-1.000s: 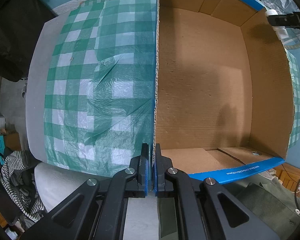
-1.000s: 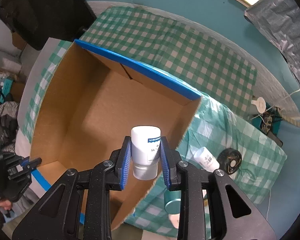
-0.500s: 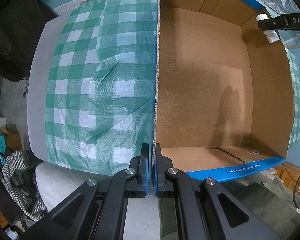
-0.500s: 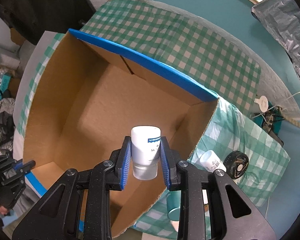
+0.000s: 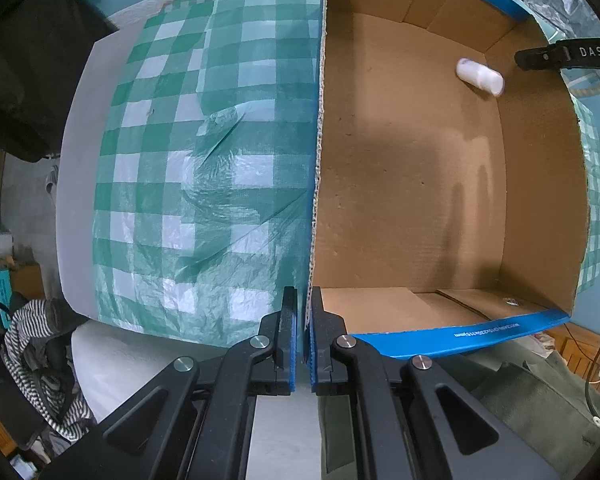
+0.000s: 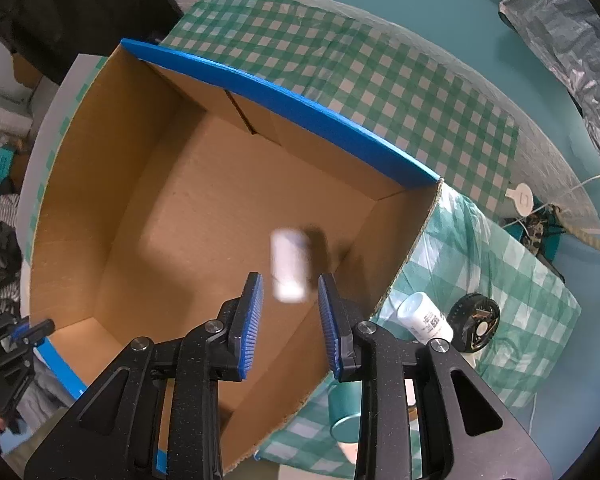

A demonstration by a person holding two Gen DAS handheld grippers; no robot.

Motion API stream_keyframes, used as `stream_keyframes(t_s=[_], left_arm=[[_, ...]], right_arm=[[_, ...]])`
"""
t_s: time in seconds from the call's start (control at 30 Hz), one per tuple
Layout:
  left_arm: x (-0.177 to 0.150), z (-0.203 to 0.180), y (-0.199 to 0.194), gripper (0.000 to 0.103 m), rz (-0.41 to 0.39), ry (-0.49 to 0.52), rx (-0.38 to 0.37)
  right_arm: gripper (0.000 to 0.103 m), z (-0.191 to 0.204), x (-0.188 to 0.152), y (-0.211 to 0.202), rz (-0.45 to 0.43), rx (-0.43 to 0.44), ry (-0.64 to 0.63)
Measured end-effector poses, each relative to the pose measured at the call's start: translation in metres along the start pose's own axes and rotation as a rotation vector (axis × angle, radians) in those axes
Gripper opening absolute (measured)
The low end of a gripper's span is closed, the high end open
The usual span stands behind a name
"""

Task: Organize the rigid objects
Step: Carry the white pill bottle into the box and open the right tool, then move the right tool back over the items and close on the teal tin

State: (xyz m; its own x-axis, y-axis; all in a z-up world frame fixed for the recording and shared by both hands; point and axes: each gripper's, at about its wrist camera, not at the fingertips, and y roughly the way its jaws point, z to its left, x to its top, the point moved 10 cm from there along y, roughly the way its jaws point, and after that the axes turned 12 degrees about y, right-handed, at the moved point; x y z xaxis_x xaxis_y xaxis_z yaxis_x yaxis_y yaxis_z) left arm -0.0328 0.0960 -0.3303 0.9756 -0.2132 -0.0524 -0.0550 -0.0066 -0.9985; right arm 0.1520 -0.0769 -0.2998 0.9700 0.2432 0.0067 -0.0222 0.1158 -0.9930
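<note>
Right gripper [image 6: 290,304] spread, bottle [image 6: 289,265] dropping free into the box [image 6: 280,100] – lift straight out; left gripper [image 5: 304,340] pinches the box's wall – hold steady.

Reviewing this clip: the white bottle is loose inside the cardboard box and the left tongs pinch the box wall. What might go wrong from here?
1. The white bottle shows blurred below the open right tongs, apparently falling; it may bounce or roll on the cardboard box floor.
2. The left tongs pinch one wall only; a tug might tip or drag the box.
</note>
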Motion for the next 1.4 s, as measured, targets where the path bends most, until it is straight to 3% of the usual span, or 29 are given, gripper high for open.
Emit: stream_keyframes(t_s=[0.17, 0.23, 0.5, 0.6, 0.87, 1.13, 1.4], left_arm=[[0.002, 0.000, 0.001, 0.005, 0.007, -0.003, 0.006], [0.002, 0.000, 0.001, 0.005, 0.013, -0.009, 0.008], [0.004, -0.005, 0.001, 0.005, 0.007, 0.010, 0.017], [0.003, -0.008, -0.001, 0.005, 0.001, 0.007, 0.018], [0.000, -0.011, -0.005, 0.004, -0.006, 0.023, 0.023], [0.002, -0.012, -0.005, 0.004, -0.003, 0.019, 0.030], [0.002, -0.014, -0.004, 0.005, 0.005, 0.016, 0.050]], right_arm=[[0.043, 0.004, 0.000, -0.010, -0.029, 0.028, 0.011], [0.059, 0.005, 0.000, -0.017, -0.060, 0.006, -0.011], [0.066, -0.003, -0.013, -0.053, -0.157, 0.011, -0.020], [0.074, -0.013, -0.022, -0.066, -0.187, 0.015, 0.002], [0.075, -0.058, -0.052, -0.070, -0.186, -0.009, 0.097], [0.075, -0.098, -0.093, -0.034, -0.085, -0.026, 0.184], [0.075, -0.111, -0.124, -0.005, -0.036, -0.056, 0.189]])
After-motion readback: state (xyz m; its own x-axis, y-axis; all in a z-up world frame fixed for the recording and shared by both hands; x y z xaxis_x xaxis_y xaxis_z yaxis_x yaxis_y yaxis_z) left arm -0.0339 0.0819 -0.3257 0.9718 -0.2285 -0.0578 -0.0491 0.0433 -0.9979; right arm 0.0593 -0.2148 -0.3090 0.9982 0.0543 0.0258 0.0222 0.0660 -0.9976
